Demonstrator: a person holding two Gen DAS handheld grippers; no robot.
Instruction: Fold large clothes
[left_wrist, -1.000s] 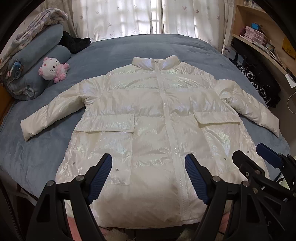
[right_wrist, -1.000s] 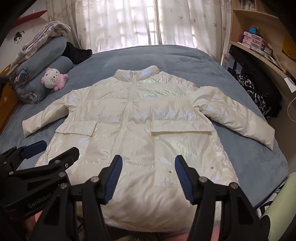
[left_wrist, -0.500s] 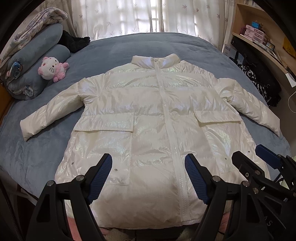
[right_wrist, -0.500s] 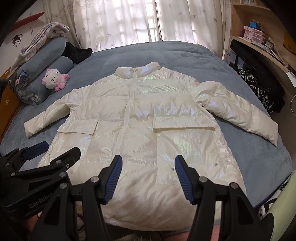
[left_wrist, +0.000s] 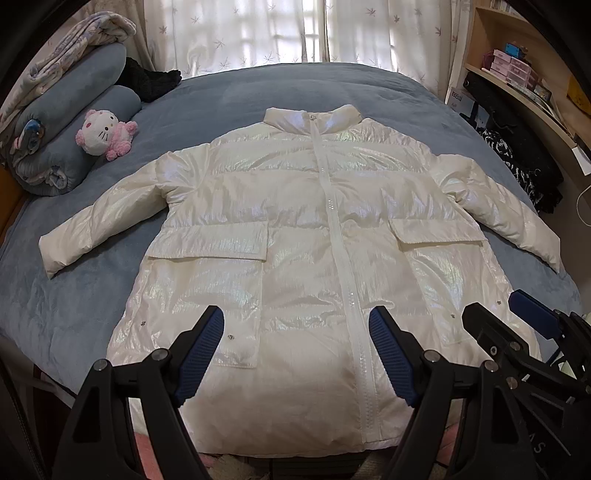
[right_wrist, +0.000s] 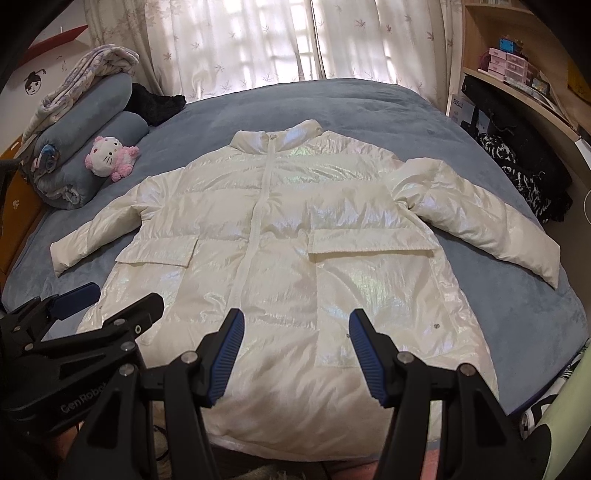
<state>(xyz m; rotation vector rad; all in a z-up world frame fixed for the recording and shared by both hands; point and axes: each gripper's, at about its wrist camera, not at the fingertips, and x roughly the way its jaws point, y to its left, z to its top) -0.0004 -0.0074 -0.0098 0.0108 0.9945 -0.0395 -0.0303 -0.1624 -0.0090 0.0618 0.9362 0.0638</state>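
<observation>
A large shiny white puffer jacket (left_wrist: 295, 236) (right_wrist: 291, 236) lies flat and face up on a blue-grey bed (left_wrist: 295, 88), zipped, collar at the far side, both sleeves spread outward. My left gripper (left_wrist: 297, 325) hovers above the jacket's lower hem, left of the zip, open with nothing between its blue pads. My right gripper (right_wrist: 295, 328) hangs over the hem to the right of the zip, open and empty. Each gripper shows at the edge of the other's view: the right gripper (left_wrist: 517, 314) and the left gripper (right_wrist: 110, 299).
Rolled blue bedding (left_wrist: 66, 122) with a pink and white plush cat (left_wrist: 103, 134) sits at the bed's far left, beside a black garment (left_wrist: 151, 79). Wooden shelves (left_wrist: 517, 66) and dark clothes (left_wrist: 517, 158) line the right side. Curtains (left_wrist: 295, 33) hang behind the bed.
</observation>
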